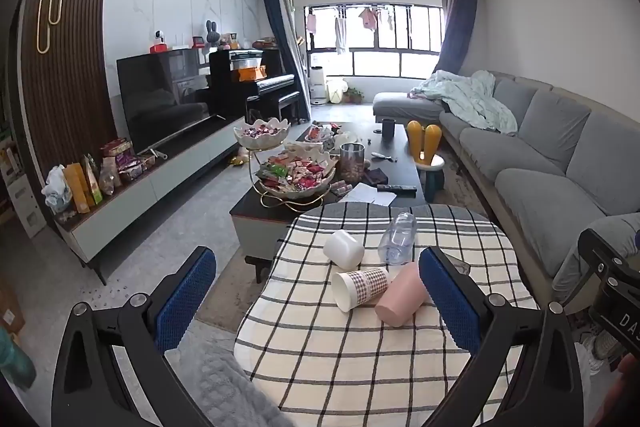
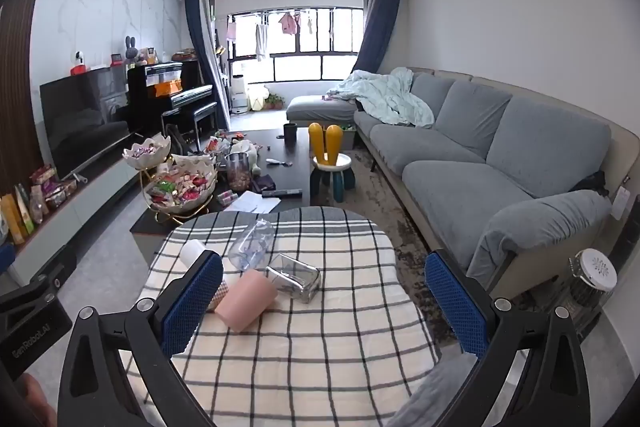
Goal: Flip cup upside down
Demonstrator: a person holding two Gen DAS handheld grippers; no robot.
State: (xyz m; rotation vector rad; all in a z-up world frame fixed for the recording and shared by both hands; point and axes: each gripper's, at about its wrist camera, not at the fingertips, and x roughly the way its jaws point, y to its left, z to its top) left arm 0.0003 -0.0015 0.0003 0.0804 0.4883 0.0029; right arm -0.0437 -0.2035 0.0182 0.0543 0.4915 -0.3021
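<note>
Several cups lie on their sides on a checked cloth table (image 1: 320, 347): a pink cup (image 1: 402, 297), a patterned paper cup (image 1: 360, 287) and a white cup (image 1: 344, 249). A clear plastic bottle (image 1: 397, 239) lies beside them. In the right wrist view the pink cup (image 2: 246, 301) lies by a clear glass (image 2: 294, 277) and the bottle (image 2: 252, 245). My left gripper (image 1: 316, 303) is open and empty, held above the near table, its fingers either side of the cups. My right gripper (image 2: 324, 303) is open and empty, to the right of the pink cup.
A dark coffee table (image 1: 320, 179) with tiered snack bowls (image 1: 296, 175) stands beyond the checked table. A grey sofa (image 2: 500, 163) runs along the right. A TV (image 1: 168, 95) on a low cabinet is at the left. A yellow child stool (image 2: 332, 163) stands by the coffee table.
</note>
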